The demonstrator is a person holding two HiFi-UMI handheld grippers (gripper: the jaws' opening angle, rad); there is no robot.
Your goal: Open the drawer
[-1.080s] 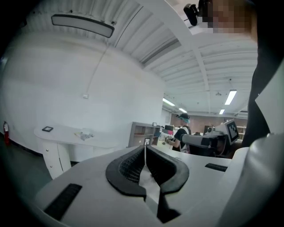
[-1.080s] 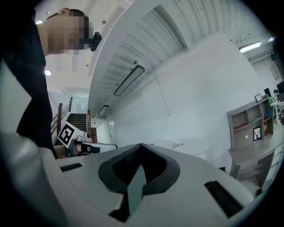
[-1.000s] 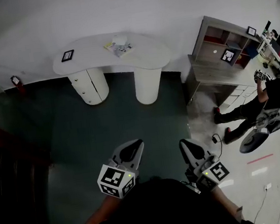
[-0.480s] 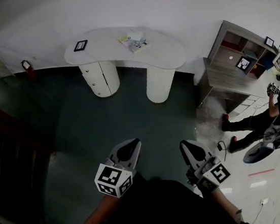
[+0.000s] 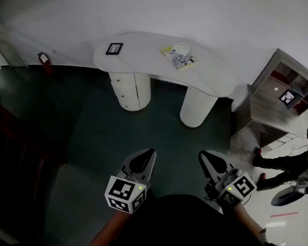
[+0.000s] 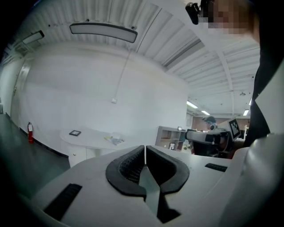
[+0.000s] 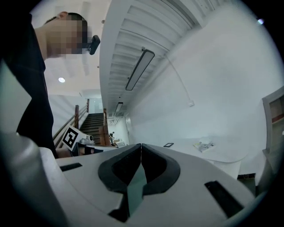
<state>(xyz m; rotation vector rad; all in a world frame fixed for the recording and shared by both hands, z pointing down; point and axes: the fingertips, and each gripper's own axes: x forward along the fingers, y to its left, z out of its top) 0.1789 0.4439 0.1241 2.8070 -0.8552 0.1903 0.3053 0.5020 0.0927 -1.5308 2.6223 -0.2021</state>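
A white curved desk (image 5: pixel 151 58) stands against the far wall on two round pedestals. Its left pedestal (image 5: pixel 130 89) carries small drawers with round knobs. Both grippers are held close to my body, far from the desk. My left gripper (image 5: pixel 143 156) is shut and empty, its black pads meeting (image 6: pixel 145 150). The right gripper (image 5: pixel 205 157) is likewise shut with nothing in it (image 7: pixel 141 148). The desk shows small and distant in the left gripper view (image 6: pixel 95 138) and in the right gripper view (image 7: pixel 208 150).
On the desk lie a black framed marker card (image 5: pixel 114 48) and papers with a small white object (image 5: pixel 179 54). A wooden shelf unit (image 5: pixel 286 99) stands right of the desk. A person (image 5: pixel 299 159) stands at far right. A fire extinguisher (image 5: pixel 43 60) sits by the left wall.
The view has swung so the desk shifted right and nearer the frame's centre; the shelf and person slid toward the right edge. Both grippers stay shut in the same place.
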